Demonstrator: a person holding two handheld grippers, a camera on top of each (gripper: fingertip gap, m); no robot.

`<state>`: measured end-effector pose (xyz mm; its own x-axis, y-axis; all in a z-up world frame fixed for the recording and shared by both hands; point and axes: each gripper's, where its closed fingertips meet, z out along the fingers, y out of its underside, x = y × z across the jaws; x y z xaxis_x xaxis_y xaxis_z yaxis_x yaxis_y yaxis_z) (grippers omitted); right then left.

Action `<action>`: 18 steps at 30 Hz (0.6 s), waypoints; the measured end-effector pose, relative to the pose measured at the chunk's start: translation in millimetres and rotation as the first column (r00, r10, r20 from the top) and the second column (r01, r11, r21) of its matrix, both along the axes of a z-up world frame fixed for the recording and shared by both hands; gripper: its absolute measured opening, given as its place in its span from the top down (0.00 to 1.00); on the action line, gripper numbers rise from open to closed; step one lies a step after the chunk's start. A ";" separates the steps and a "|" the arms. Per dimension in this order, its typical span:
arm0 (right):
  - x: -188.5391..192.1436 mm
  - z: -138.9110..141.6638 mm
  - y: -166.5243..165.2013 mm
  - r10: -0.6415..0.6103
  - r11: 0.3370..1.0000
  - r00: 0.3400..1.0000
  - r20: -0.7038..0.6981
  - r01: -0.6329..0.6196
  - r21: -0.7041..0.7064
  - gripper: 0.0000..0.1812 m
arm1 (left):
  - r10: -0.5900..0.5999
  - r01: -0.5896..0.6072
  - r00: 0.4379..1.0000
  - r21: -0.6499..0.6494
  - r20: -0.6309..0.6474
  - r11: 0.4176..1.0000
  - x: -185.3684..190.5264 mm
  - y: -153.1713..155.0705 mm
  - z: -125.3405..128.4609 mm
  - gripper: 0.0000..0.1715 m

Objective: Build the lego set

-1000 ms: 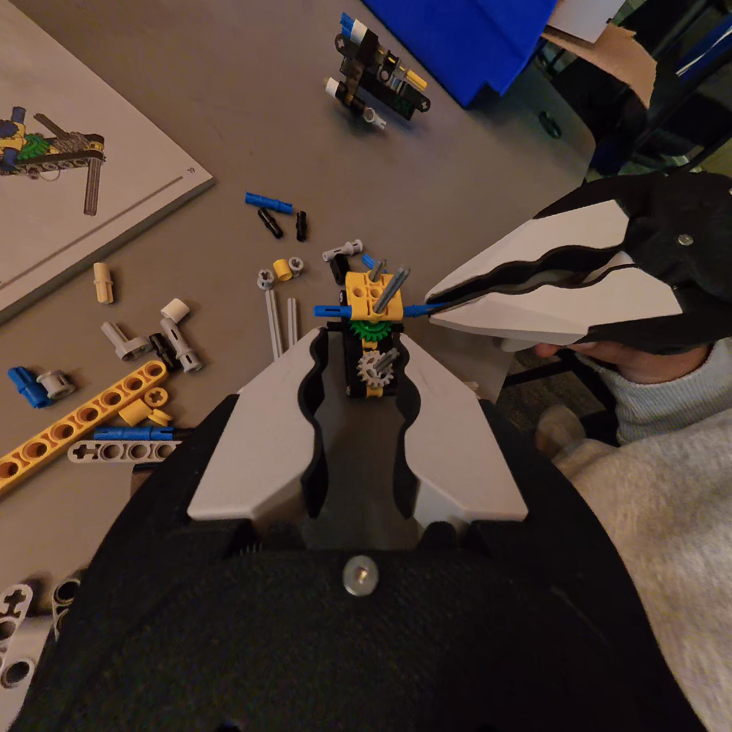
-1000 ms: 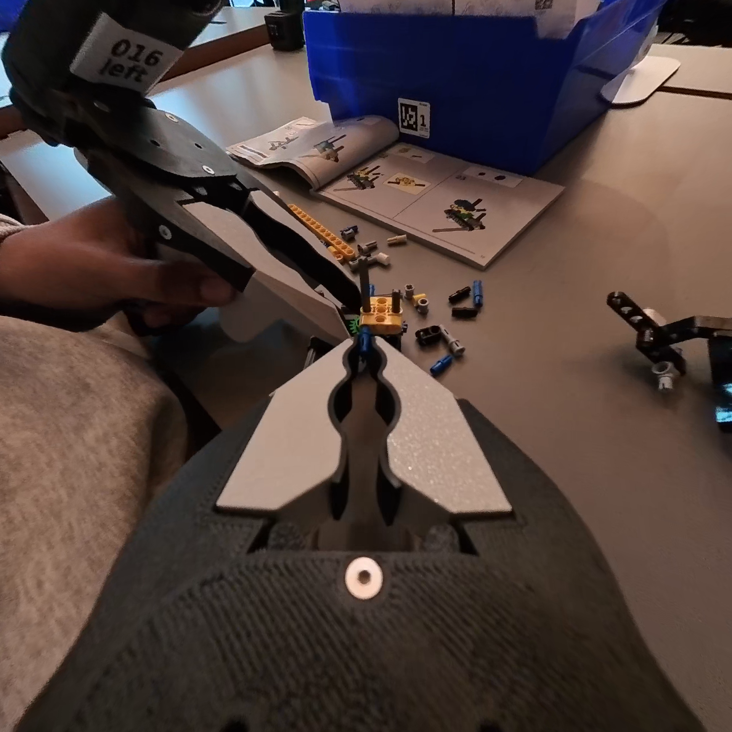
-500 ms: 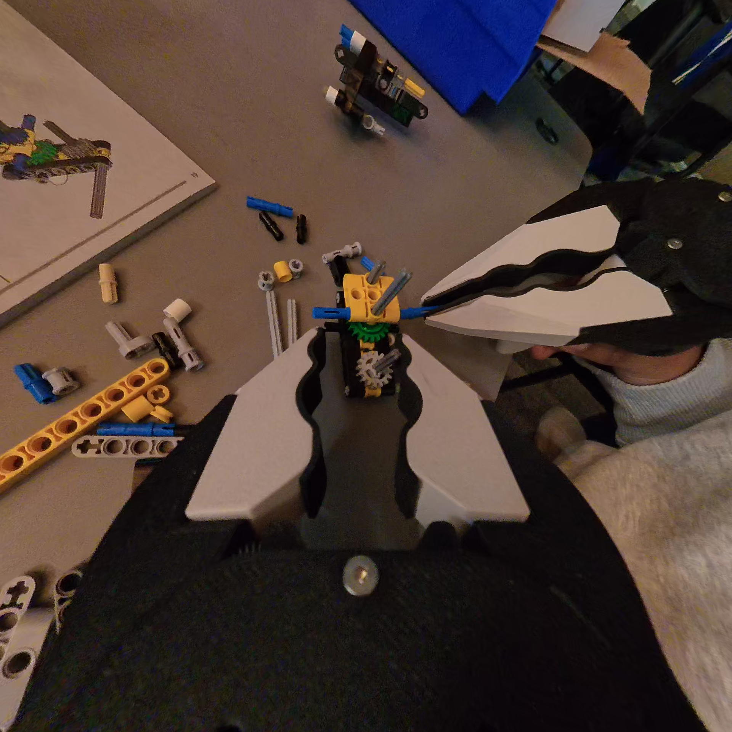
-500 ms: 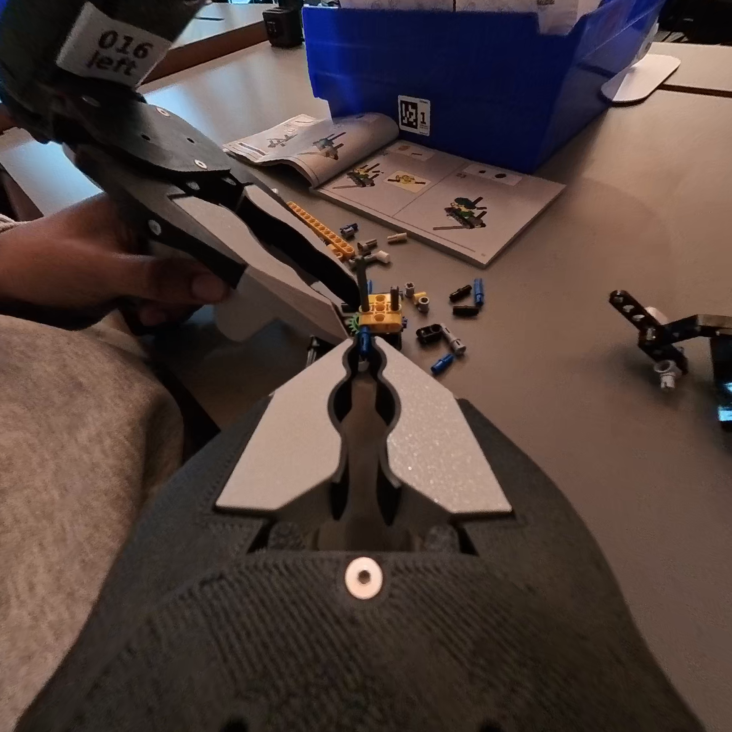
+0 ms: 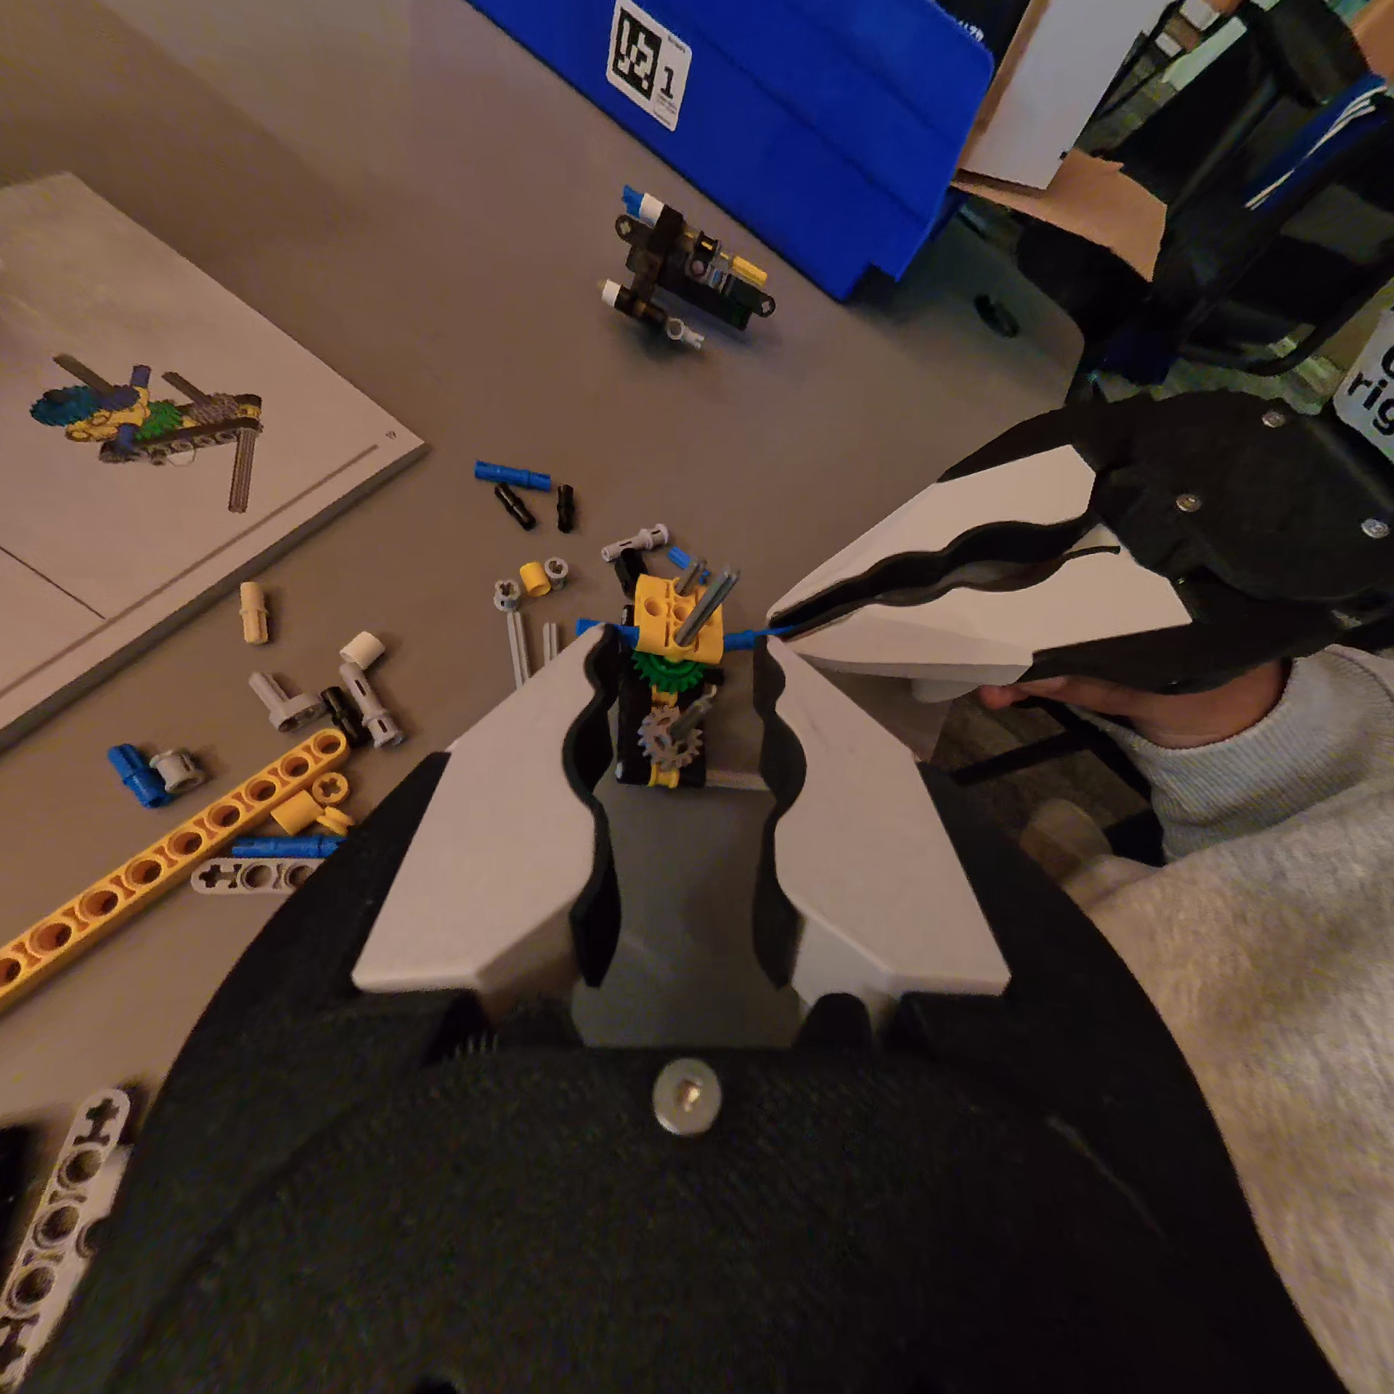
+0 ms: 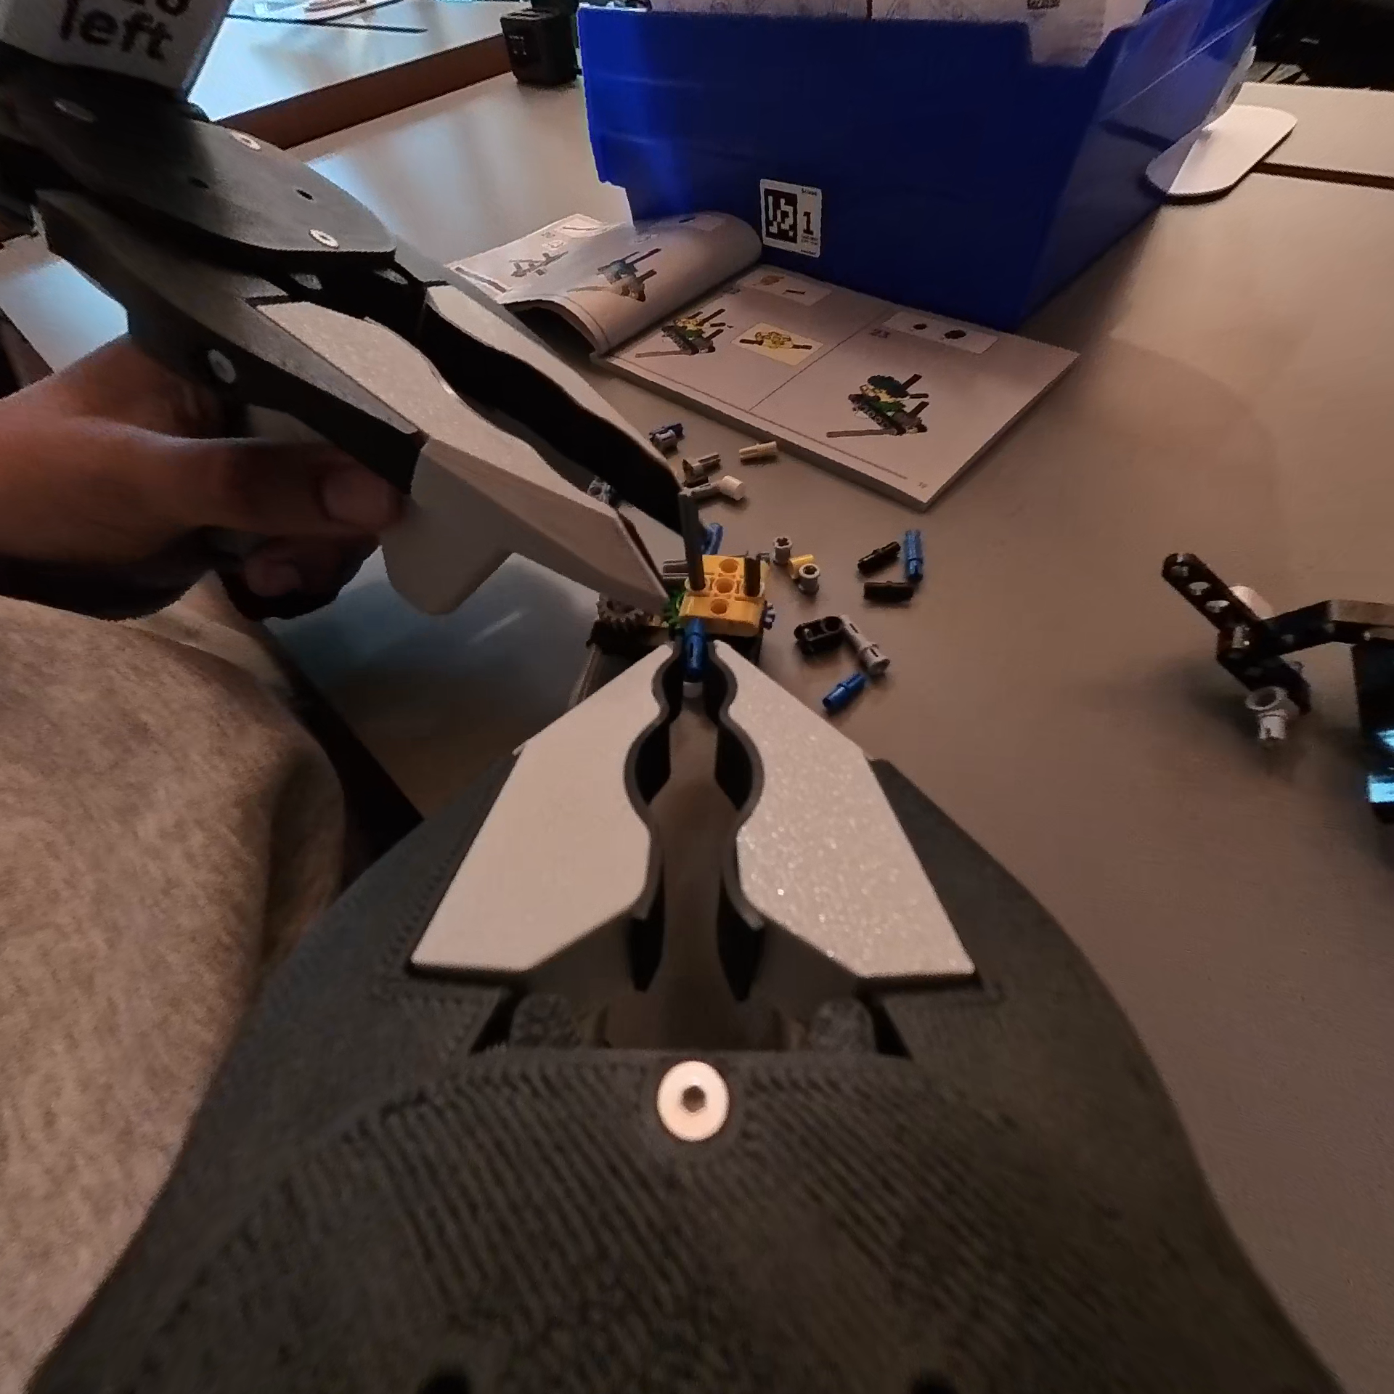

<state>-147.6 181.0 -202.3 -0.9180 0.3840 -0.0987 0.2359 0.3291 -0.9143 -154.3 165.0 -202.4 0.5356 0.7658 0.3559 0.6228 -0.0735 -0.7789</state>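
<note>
A small assembly [image 5: 667, 679] with a yellow block, a green gear, a grey gear and grey axles stands near the table's front edge. It also shows in the right wrist view [image 6: 720, 592]. My left gripper [image 5: 683, 649] straddles it, with the jaws close against its black frame. My right gripper [image 6: 692, 658] is shut on a blue pin [image 6: 694, 645] whose far end sits in the side of the yellow block. In the left wrist view the right gripper [image 5: 777, 632] comes in from the right.
An open instruction booklet [image 5: 151, 422] lies at the left. A blue bin [image 5: 792, 128] stands at the back. A second black sub-assembly [image 5: 686, 264] lies in front of the bin. A long yellow beam [image 5: 173, 845], pins and connectors lie scattered at the left. A person's grey sleeve [image 5: 1245, 943] is at the right. Only a small space, under 4 cm, lies between the two pairs of fingers.
Almost nothing. Both grippers stay on the assembly and the blue pin. The left wrist view has tilted slightly, so more of the blue bin shows.
</note>
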 end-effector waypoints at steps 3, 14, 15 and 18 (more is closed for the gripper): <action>-0.1 0.6 0.1 -0.001 1.000 1.000 -0.004 0.001 -0.001 0.98 | 0.005 -0.005 0.999 -0.001 -0.037 1.000 -3.5 -1.0 5.6 0.80; -0.8 -0.2 0.4 -0.006 1.000 1.000 0.001 0.006 0.000 0.98 | -0.078 0.063 0.994 -0.169 -0.082 0.984 -4.9 0.9 -6.8 0.81; -0.6 -0.4 0.3 -0.005 1.000 1.000 0.002 0.005 0.001 0.98 | -0.079 0.062 0.993 -0.184 -0.088 0.981 -5.0 -0.2 -7.1 0.82; -0.1 -0.3 -0.6 -0.002 1.000 1.000 -0.001 0.002 0.000 0.98 | -0.085 0.064 0.992 -0.204 -0.097 0.977 -4.2 -1.1 -7.8 0.82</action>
